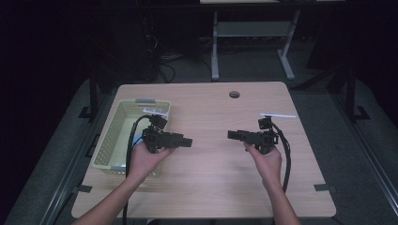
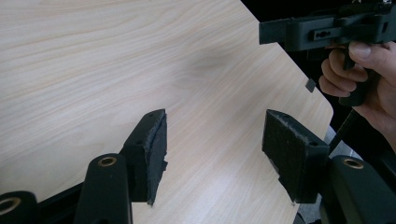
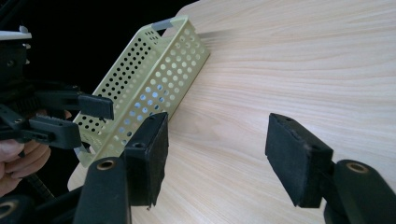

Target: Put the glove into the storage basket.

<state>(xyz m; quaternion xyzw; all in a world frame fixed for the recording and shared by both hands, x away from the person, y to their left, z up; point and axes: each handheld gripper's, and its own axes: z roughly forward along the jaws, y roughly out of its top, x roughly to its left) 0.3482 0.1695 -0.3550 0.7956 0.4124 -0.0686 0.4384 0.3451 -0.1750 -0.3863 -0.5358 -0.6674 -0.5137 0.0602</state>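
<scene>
High view: nothing done yet. Held left gripper (image 1: 187, 141) and right gripper (image 1: 232, 135) wide open, empty, facing across bare table (image 1: 211, 112); green basket (image 1: 123, 108) beside left, untouched.

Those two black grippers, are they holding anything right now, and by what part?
Nothing is held. The left gripper and the right gripper both have their jaws apart over the bare table, beside the basket.
</scene>
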